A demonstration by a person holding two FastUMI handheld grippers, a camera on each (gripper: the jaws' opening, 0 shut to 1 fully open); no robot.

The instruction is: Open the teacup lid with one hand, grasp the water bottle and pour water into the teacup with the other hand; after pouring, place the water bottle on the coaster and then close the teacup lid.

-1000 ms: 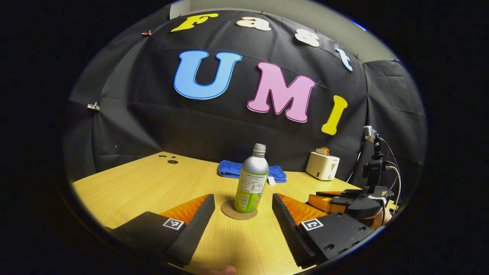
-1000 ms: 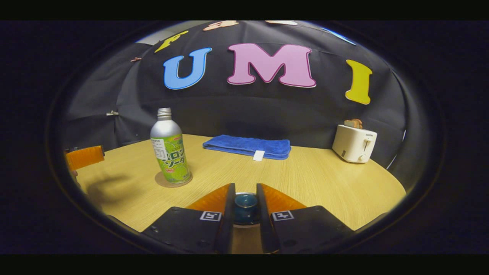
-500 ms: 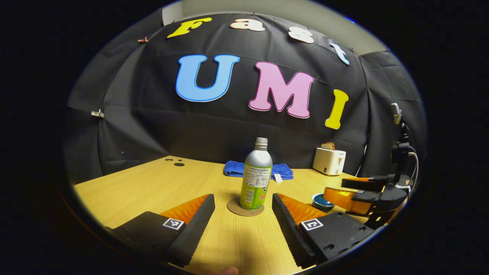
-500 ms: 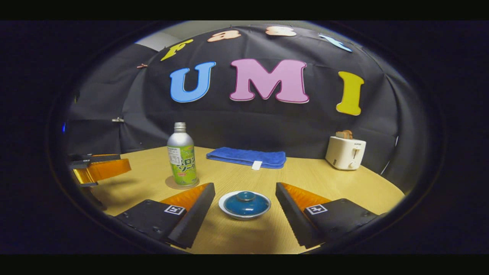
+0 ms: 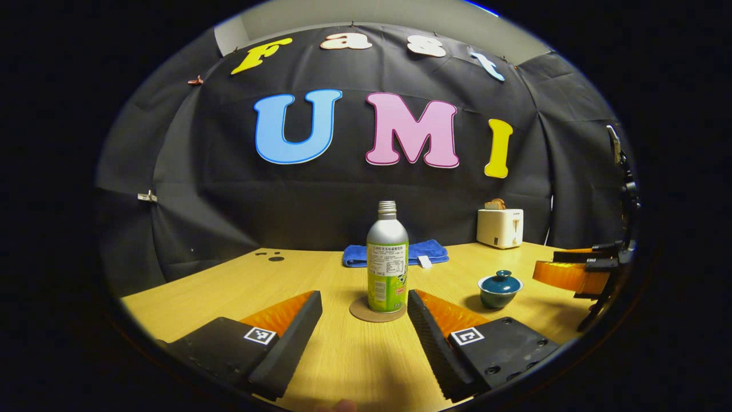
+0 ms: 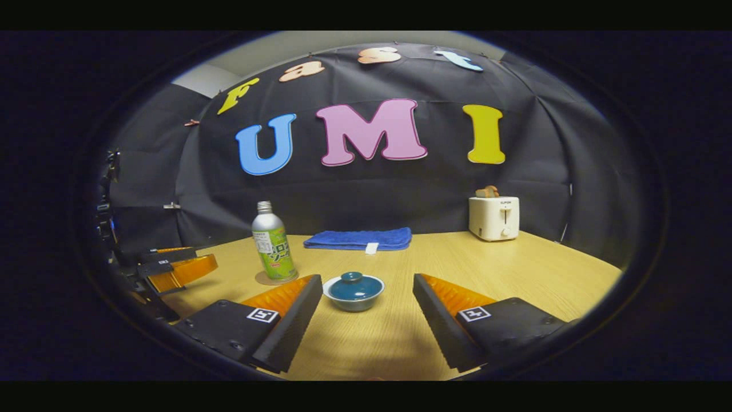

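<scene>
A silver bottle with a green label [image 5: 387,263] stands upright on a round brown coaster [image 5: 366,313], just beyond my left gripper [image 5: 364,297], which is open and holds nothing. To its right sits the blue teacup [image 5: 500,290] with its lid on. In the right gripper view the lidded teacup [image 6: 353,290] rests on the table a little past my open right gripper [image 6: 367,281]. The bottle [image 6: 273,243] and coaster [image 6: 267,280] stand to the left of the cup. Each gripper also appears in the other's view: the right one [image 5: 572,274] and the left one [image 6: 177,268].
A folded blue towel [image 6: 359,238] lies at the back of the wooden table [image 6: 514,269], with a white toaster [image 6: 493,216] holding toast at the back right. Small dark holes [image 5: 274,257] mark the table's far left corner. The black cloth wall closes the back.
The right gripper, shut around the lid's knob a second ago, has opened and drawn back from the teacup. The left gripper has also pulled back from the bottle, staying open.
</scene>
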